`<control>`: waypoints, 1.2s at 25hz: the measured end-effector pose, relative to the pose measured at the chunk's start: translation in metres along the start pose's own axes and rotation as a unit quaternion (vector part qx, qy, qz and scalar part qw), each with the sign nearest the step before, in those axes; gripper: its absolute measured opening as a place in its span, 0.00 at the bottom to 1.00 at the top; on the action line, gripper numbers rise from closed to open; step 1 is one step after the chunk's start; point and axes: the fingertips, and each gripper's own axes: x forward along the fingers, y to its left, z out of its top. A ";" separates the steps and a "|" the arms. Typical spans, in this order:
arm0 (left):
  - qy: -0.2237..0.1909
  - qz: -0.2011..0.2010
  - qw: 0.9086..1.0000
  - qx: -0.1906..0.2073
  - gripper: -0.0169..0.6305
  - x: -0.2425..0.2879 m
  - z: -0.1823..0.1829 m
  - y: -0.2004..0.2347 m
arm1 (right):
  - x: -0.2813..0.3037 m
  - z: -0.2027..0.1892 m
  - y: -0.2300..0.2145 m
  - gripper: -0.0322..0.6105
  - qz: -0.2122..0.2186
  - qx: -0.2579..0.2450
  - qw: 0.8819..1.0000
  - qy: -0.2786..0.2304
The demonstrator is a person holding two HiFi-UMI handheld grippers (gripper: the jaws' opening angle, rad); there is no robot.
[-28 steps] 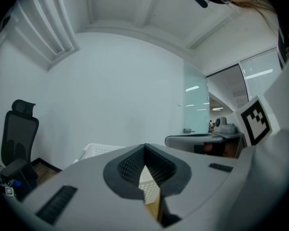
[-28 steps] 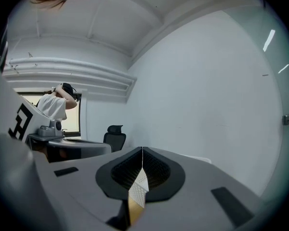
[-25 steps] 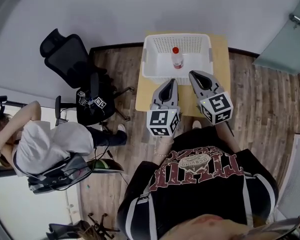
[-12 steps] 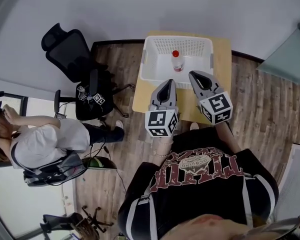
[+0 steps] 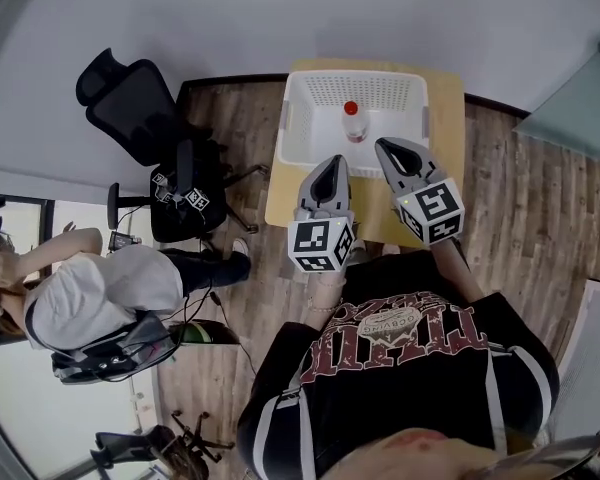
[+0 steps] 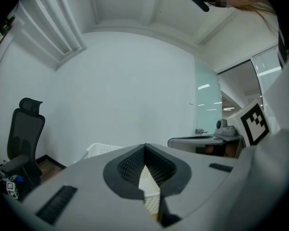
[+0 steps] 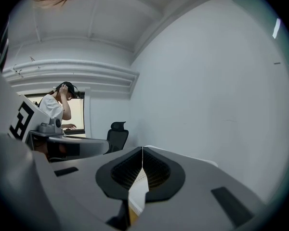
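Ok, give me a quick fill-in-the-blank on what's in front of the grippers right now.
1. The bottle standing in the white basket has a ___ cap.
2. The basket rests on a small ___ table.
3. The left gripper and the right gripper both have their jaws ___, with nothing between them.
4. In the head view, the black office chair stands to the ___ of the table.

Missing words: red; wooden; shut; left.

Red-capped bottle upright in white basket.
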 end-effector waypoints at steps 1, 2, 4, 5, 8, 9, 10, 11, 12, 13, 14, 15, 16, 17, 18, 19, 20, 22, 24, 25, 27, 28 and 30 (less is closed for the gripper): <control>0.003 -0.003 1.000 0.003 0.10 0.001 0.000 0.001 | 0.001 -0.001 -0.001 0.08 -0.004 0.002 1.000 0.001; 0.006 -0.006 1.000 0.004 0.10 0.003 0.000 0.003 | 0.003 -0.001 -0.002 0.08 -0.007 0.003 1.000 0.002; 0.013 -0.012 1.000 0.006 0.10 0.005 0.000 0.007 | 0.007 -0.002 -0.002 0.08 -0.013 0.004 1.000 0.005; 0.016 -0.015 1.000 0.008 0.10 0.007 0.000 0.008 | 0.008 -0.001 -0.003 0.08 -0.016 0.005 1.000 0.006; 0.019 -0.023 1.000 0.008 0.10 0.012 0.002 0.009 | 0.012 -0.001 -0.008 0.08 -0.026 0.010 1.000 0.008; 0.020 -0.027 0.999 0.008 0.10 0.014 0.003 0.010 | 0.013 -0.001 -0.010 0.08 -0.029 0.011 0.999 0.009; 0.022 -0.029 0.999 0.009 0.10 0.016 0.003 0.010 | 0.015 -0.002 -0.011 0.08 -0.031 0.011 0.999 0.012; 0.022 -0.031 0.999 0.009 0.10 0.017 0.003 0.011 | 0.017 -0.003 -0.012 0.08 -0.033 0.010 0.999 0.015; 0.023 -0.033 0.999 0.009 0.10 0.018 0.003 0.012 | 0.019 -0.005 -0.013 0.08 -0.034 0.009 0.999 0.019; 0.024 -0.034 0.999 0.008 0.10 0.019 0.003 0.012 | 0.021 -0.006 -0.014 0.08 -0.035 0.008 0.999 0.022; 0.024 -0.034 0.999 0.007 0.10 0.019 0.002 0.012 | 0.022 -0.007 -0.015 0.08 -0.037 0.007 0.999 0.024; 0.025 -0.036 0.999 0.005 0.10 0.019 0.002 0.012 | 0.023 -0.008 -0.015 0.08 -0.038 0.006 0.999 0.027; 0.026 -0.037 0.999 0.003 0.10 0.018 0.002 0.013 | 0.025 -0.009 -0.016 0.08 -0.039 0.004 0.999 0.031; 0.027 -0.038 0.999 0.001 0.10 0.018 0.001 0.013 | 0.028 -0.011 -0.016 0.08 -0.039 0.002 0.999 0.034; 0.027 -0.039 0.999 0.000 0.10 0.017 0.001 0.014 | 0.031 -0.012 -0.016 0.08 -0.039 0.000 0.998 0.039; 0.027 -0.039 0.999 -0.002 0.10 0.017 0.001 0.016 | 0.034 -0.014 -0.015 0.08 -0.038 -0.003 0.998 0.043; 0.027 -0.039 0.999 -0.004 0.10 0.016 0.000 0.017 | 0.036 -0.016 -0.016 0.08 -0.038 -0.005 0.998 0.048; 0.027 -0.038 0.999 -0.008 0.10 0.016 -0.001 0.019 | 0.042 -0.020 -0.017 0.08 -0.037 -0.007 0.998 0.056; 0.026 -0.037 0.999 -0.010 0.10 0.014 -0.001 0.022 | 0.047 -0.024 -0.018 0.08 -0.033 -0.006 0.997 0.063; 0.027 -0.036 0.999 -0.010 0.10 0.013 -0.002 0.024 | 0.050 -0.025 -0.017 0.08 -0.029 -0.005 0.997 0.066; 0.028 -0.034 0.999 -0.012 0.10 0.012 -0.003 0.027 | 0.055 -0.027 -0.017 0.08 -0.025 -0.001 0.997 0.069; 0.029 -0.032 0.999 -0.013 0.10 0.011 -0.003 0.029 | 0.056 -0.028 -0.017 0.08 -0.024 0.002 0.997 0.070; 0.029 -0.029 0.999 -0.014 0.10 0.011 -0.003 0.031 | 0.060 -0.030 -0.019 0.08 -0.023 0.003 0.997 0.073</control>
